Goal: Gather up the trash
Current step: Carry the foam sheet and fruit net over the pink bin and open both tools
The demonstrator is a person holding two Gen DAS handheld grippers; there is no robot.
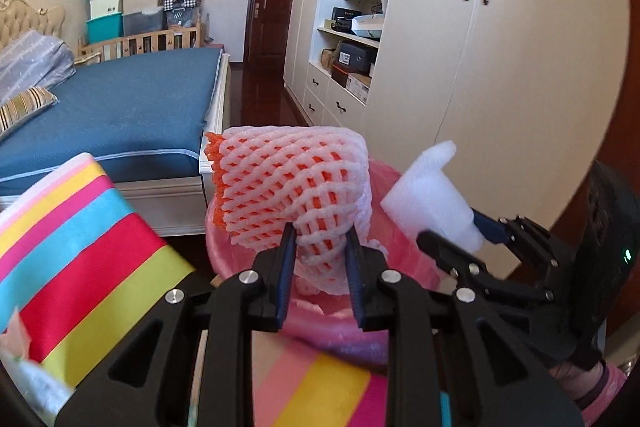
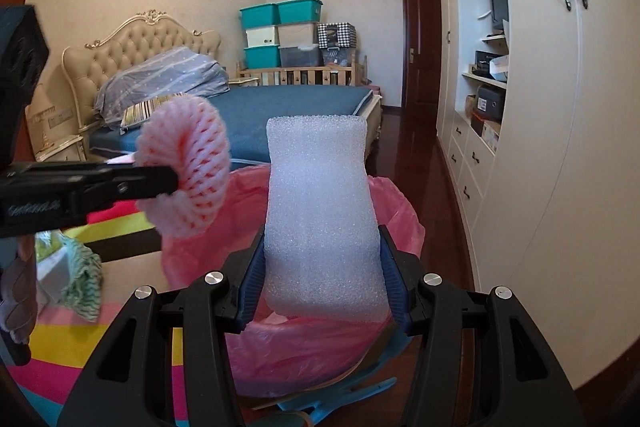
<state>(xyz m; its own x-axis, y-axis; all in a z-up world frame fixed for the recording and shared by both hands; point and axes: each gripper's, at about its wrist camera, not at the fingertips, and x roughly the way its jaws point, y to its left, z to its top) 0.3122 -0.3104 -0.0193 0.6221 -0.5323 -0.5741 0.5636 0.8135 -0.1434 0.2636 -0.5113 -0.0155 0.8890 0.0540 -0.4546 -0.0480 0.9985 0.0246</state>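
Two pieces of trash are in hand, one per gripper, and both hang over the pink-lined bin (image 2: 400, 211); that above-the-opening relation is what the drop turns on.

Left first. Your left gripper (image 1: 320, 247) is pinched nearly closed on the foam fruit net (image 1: 288, 183), holding it by its lower end. The net sticks up and forward from the jaws, long axis roughly along the fingers. It sits over the bin's near-left rim, bag mouth directly below and ahead. From the right wrist view the net (image 2: 184, 167) shows end-on as a ring, white mesh over an orange inner layer, soft and crushable.

To its right, your right gripper (image 2: 320, 279) is clamped at middling width on the white foam block (image 2: 320, 211). The block stands upright between the pads, long axis pointing away from you, waisted where the pads squeeze it. It hangs over the middle of the bag opening, so the right hand looks better centred.

Judgement: both items are light and may cling to the pads on release. The striped mat (image 1: 92, 239) lies left of the bin; a drop there misses.
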